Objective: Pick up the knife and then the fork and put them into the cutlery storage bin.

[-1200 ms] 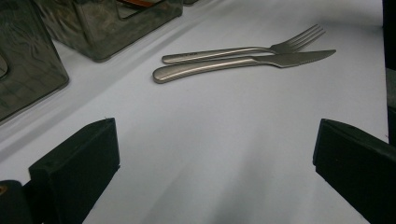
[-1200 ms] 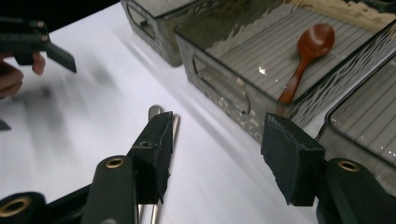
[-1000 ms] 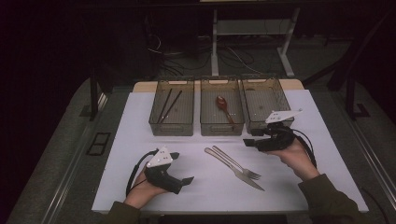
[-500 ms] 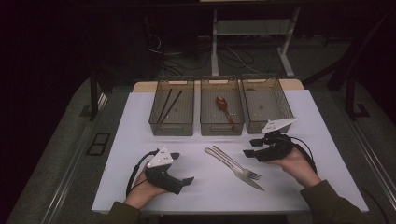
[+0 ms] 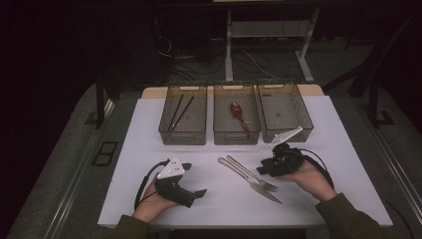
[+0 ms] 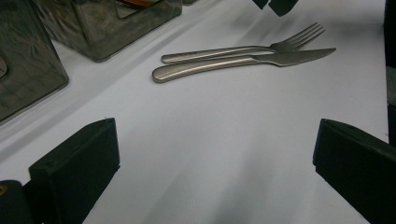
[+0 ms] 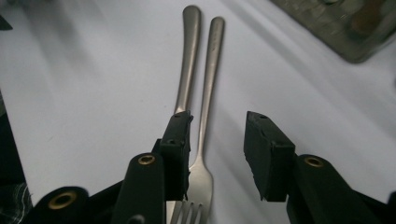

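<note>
A steel fork (image 5: 266,185) and a steel knife (image 5: 273,197) lie side by side on the white mat (image 5: 318,124), a little right of centre. My right gripper (image 5: 261,170) is low over their head ends. In the right gripper view its jaws (image 7: 217,126) straddle the fork's neck (image 7: 201,140); they have just been closing. The left pad is beside the neck and the right pad stands apart from it. The knife (image 7: 187,70) runs under the left jaw. My left gripper (image 5: 198,195) rests at the front left, wide open (image 6: 217,135) and holding nothing.
Three clear bins stand in a row at the back of the mat. The left bin (image 5: 183,135) holds dark chopsticks (image 5: 178,112), the middle bin (image 5: 236,135) holds a red spoon (image 5: 238,113), and nothing lies in the right bin (image 5: 286,130). Table edges drop off beyond the mat.
My right gripper has come away from the right bin, toward me and down onto the fork and knife, and its jaws have narrowed. The left gripper has stayed put.
</note>
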